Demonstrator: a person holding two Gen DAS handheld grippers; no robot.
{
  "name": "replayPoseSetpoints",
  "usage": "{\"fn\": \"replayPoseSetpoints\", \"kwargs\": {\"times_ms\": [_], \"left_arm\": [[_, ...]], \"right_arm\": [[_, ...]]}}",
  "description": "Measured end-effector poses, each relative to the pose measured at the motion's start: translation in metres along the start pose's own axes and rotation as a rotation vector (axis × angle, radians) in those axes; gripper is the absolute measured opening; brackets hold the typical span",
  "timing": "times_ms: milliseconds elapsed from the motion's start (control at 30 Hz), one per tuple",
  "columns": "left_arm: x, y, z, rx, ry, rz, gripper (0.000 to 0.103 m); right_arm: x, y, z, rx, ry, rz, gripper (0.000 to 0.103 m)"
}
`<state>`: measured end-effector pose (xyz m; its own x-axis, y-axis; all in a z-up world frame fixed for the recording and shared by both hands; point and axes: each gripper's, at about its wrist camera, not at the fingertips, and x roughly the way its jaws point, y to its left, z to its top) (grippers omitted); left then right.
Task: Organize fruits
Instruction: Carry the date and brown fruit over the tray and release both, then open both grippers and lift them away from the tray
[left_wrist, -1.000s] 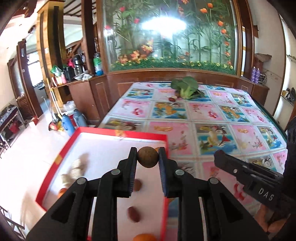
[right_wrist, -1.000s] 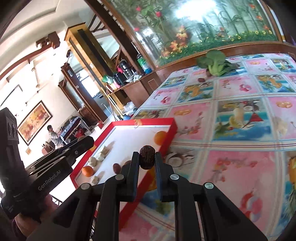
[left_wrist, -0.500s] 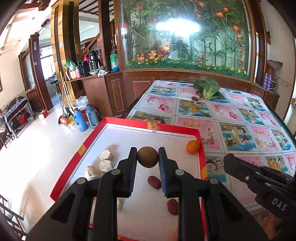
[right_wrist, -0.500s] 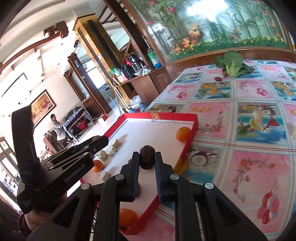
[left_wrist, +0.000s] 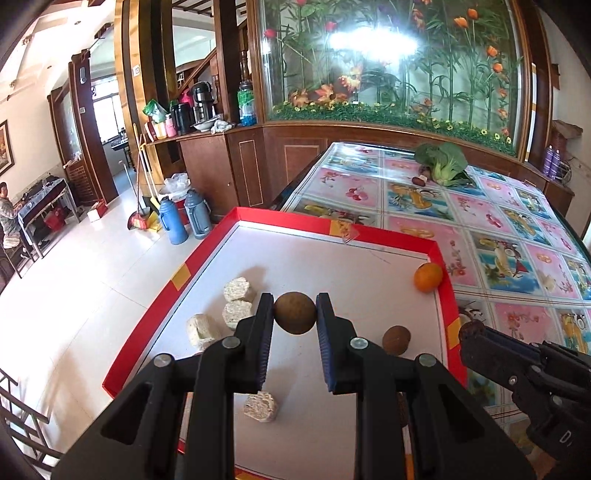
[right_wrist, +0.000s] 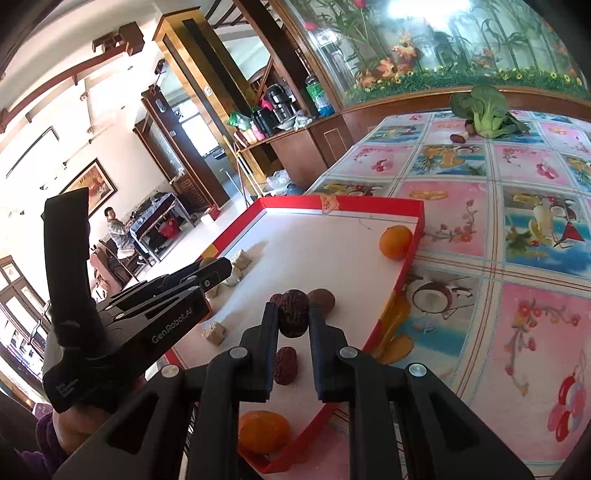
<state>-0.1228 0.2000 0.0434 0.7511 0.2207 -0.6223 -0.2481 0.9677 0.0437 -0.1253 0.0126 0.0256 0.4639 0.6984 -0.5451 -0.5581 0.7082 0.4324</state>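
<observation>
My left gripper (left_wrist: 294, 314) is shut on a round brown fruit (left_wrist: 294, 312) and holds it above the red-rimmed white tray (left_wrist: 332, 229). My right gripper (right_wrist: 293, 314) is shut on a wrinkled dark red date (right_wrist: 293, 312) above the tray's right part (right_wrist: 369, 202). In the tray lie an orange (left_wrist: 427, 277), another round brown fruit (left_wrist: 396, 339), several pale beige chunks (left_wrist: 239, 290), a loose date (right_wrist: 285, 364) and a second orange (right_wrist: 263, 431). The right gripper shows at the left view's lower right (left_wrist: 517, 365); the left gripper shows in the right view (right_wrist: 155, 306).
The tray sits at the corner of a table with a fruit-print cloth (left_wrist: 480, 218). A green leafy vegetable (left_wrist: 443, 162) and a small date (right_wrist: 458, 138) lie at the far end. The floor drops off left of the tray (left_wrist: 92, 277).
Both grippers have moved leftwards over the tray, still holding their fruits. More of the tray's inside and the beige chunks show now.
</observation>
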Motion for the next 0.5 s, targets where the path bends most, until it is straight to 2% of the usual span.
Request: {"fn": "replayPoseSetpoints", "kwargs": {"times_ms": [500], "left_arm": [[0.017, 0.012, -0.01, -0.017, 0.038, 0.011, 0.025]], "right_arm": [[0.011, 0.005, -0.003, -0.004, 0.015, -0.01, 0.014]]}}
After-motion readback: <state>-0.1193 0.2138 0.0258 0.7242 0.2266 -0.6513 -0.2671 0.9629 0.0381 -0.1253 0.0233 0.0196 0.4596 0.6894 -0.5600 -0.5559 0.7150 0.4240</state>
